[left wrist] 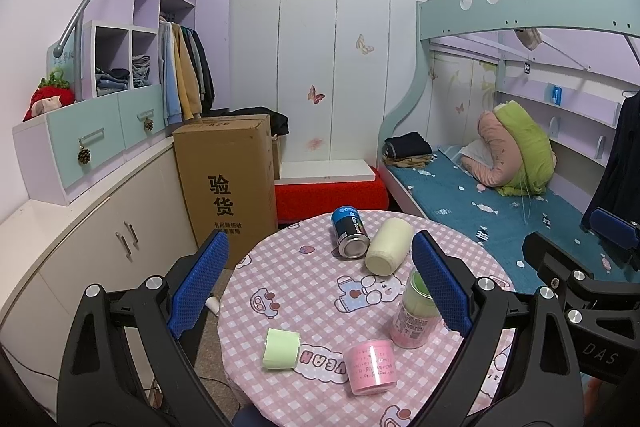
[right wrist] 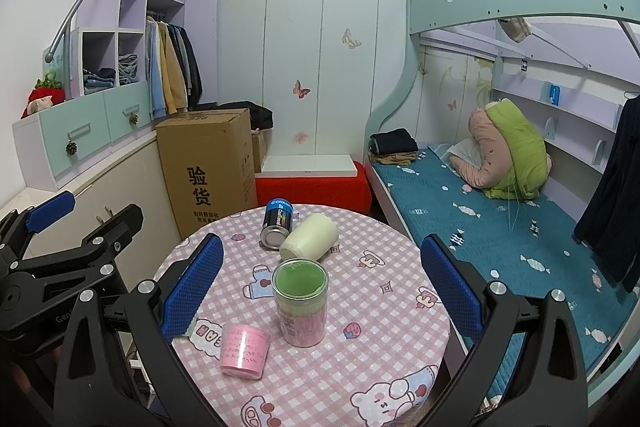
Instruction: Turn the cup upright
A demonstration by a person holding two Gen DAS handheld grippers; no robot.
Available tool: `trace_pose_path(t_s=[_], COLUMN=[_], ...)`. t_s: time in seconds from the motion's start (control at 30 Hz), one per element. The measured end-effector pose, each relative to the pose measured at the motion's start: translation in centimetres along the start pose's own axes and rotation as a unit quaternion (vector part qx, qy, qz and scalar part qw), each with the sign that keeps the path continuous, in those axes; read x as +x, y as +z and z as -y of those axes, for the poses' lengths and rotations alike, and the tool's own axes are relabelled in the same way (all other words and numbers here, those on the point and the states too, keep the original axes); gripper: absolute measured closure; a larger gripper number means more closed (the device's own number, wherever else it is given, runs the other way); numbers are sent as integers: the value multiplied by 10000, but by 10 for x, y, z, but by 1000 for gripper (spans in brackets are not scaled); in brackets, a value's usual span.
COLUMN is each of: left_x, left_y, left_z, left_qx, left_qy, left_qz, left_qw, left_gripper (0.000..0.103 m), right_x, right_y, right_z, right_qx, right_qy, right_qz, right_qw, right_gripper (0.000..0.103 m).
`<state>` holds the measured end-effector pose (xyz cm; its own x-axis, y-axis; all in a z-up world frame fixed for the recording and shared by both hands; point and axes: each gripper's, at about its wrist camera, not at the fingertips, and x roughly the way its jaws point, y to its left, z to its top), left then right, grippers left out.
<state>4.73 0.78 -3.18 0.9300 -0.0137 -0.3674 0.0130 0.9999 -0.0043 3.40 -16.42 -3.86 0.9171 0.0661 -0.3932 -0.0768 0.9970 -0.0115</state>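
Observation:
A round table with a pink checked cloth (left wrist: 320,291) (right wrist: 380,327) holds several cups. A pink cup (left wrist: 370,367) (right wrist: 244,350) stands upside down at the front. A clear cup with a green and pink inside (left wrist: 414,311) (right wrist: 301,303) stands upright. A cream cup (left wrist: 389,246) (right wrist: 309,238) and a blue can (left wrist: 350,231) (right wrist: 277,223) lie on their sides at the back. A light green cup (left wrist: 281,349) lies on its side at the front left. My left gripper (left wrist: 320,287) and right gripper (right wrist: 320,295) are both open and empty above the table.
A cardboard box (left wrist: 228,183) stands left of the table, by the white cabinets (left wrist: 100,227). A red bench (left wrist: 332,197) is behind the table. A bunk bed (left wrist: 500,203) runs along the right. The right gripper shows in the left wrist view (left wrist: 592,291).

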Motion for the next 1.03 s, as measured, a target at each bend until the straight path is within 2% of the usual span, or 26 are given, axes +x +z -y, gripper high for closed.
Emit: trace_pose_path(t_s=[1.03], left_x=[10], left_y=[-9], left_z=[12], left_qx=[22], left_qy=[-46], left_qz=[-42], left_qw=[10000], left_gripper=[10], right_x=[4], right_y=[-4], right_z=[8], right_qx=[70], right_qy=[-27], right_qz=[-49], right_qw=[10000], right_gripper=[7])
